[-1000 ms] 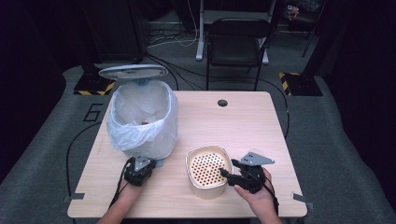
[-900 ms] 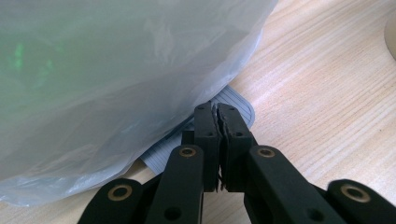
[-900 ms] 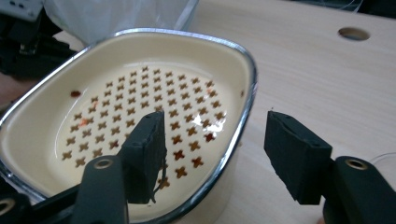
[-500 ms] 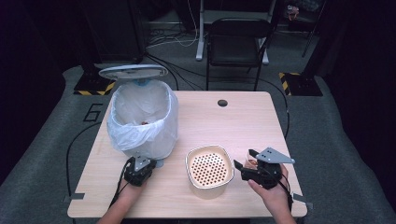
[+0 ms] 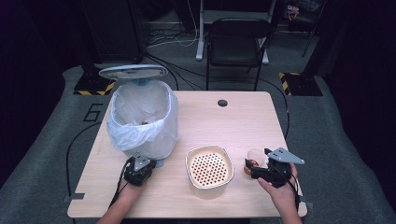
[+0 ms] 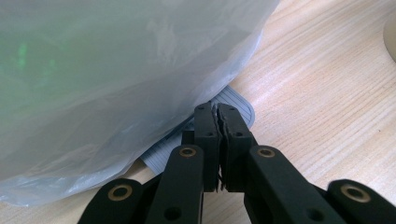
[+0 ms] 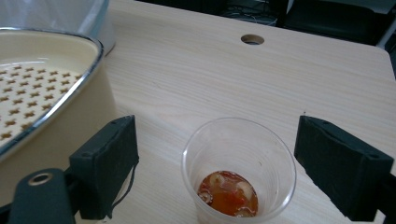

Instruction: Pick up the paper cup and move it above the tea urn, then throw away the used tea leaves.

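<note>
I have drawn my right gripper (image 5: 256, 169) away from the cream, square-cornered strainer bowl with the perforated insert (image 5: 209, 166), where it sat a second ago, and swung it out to the right edge of the pale wooden table (image 5: 233, 121). Its jaws now stand spread wide on either side of a small clear plastic cup (image 7: 238, 168) holding a little reddish, chunky leftover at the bottom; neither jaw touches the cup yet. The cup stands upright just right of the strainer bowl. My left gripper (image 5: 138, 169) has not moved: jaws pressed together on nothing, tips resting over the grey ribbed pedal (image 6: 236, 106) at the foot of the bin lined with a white plastic bag (image 5: 142, 119), whose lid is up. I judge the cup is the next pickup, probably to be emptied.
</note>
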Demonstrator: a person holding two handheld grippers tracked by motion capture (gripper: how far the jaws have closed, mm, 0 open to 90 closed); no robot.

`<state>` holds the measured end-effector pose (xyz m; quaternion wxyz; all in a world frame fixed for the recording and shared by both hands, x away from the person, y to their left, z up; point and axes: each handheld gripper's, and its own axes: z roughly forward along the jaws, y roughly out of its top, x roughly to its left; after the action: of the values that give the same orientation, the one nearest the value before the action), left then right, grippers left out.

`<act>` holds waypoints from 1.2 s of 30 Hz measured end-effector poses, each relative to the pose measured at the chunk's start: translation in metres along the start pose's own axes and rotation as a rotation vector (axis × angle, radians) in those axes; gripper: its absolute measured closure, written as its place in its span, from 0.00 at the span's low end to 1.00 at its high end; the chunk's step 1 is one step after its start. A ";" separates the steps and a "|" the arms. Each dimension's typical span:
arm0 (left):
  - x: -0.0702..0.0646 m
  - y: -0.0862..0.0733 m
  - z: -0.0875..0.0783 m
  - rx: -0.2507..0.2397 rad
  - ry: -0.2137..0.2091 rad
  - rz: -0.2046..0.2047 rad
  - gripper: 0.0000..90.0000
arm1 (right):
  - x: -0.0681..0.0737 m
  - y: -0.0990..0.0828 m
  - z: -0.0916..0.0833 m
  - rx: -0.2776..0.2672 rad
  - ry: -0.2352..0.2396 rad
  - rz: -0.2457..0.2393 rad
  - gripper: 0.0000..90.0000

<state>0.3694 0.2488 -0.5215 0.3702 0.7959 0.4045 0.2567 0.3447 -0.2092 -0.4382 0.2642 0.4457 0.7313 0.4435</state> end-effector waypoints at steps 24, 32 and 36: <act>-0.001 0.000 0.000 0.006 -0.007 -0.008 0.97 | -0.012 -0.021 0.031 0.079 -0.012 -0.019 0.11; -0.001 0.000 0.000 0.004 -0.006 -0.006 0.97 | -0.014 -0.029 0.041 0.103 -0.017 -0.037 0.15; -0.001 0.000 0.000 0.007 -0.008 -0.007 0.97 | -0.014 -0.030 0.043 0.110 -0.015 -0.018 0.16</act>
<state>0.3686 0.2483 -0.5216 0.3698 0.7969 0.4067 0.2508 0.3725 -0.2100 -0.4854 0.2488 0.4563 0.7566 0.3968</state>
